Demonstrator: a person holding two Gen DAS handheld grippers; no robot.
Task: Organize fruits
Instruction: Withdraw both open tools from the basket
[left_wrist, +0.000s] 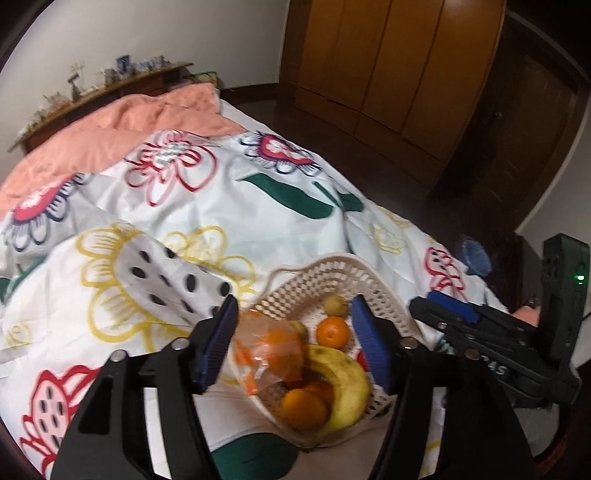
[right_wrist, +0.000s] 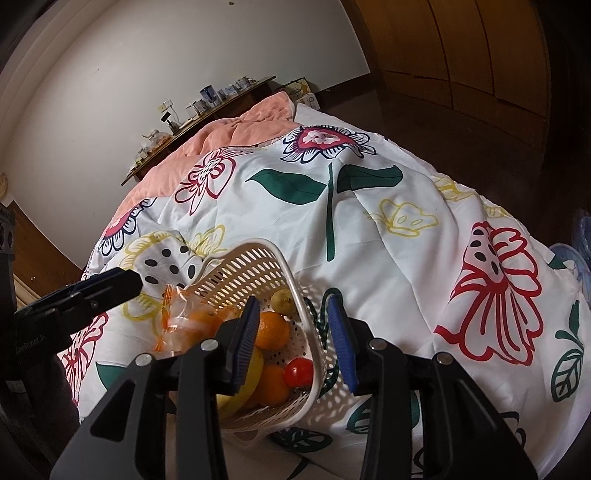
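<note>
A white lattice basket (left_wrist: 384, 295) sits on the flowered bedspread (left_wrist: 258, 214). It holds a banana (left_wrist: 347, 387), several oranges (left_wrist: 332, 332), a small yellow-green fruit (left_wrist: 334, 304) and a clear plastic bag with orange print (left_wrist: 269, 354) that hangs over its left rim. My left gripper (left_wrist: 295, 343) is open above the bag and fruit. In the right wrist view the basket (right_wrist: 255, 266) also holds a red tomato (right_wrist: 299, 371). My right gripper (right_wrist: 295, 343) is open astride the basket's right wall. The left gripper's fingers (right_wrist: 107, 284) show at the left.
A pink blanket (left_wrist: 110, 136) covers the bed's far end under a wooden headboard shelf (left_wrist: 110, 85) with small items. A wooden wardrobe (left_wrist: 399, 66) stands to the right across a dark floor. The bed's right edge is close to the basket.
</note>
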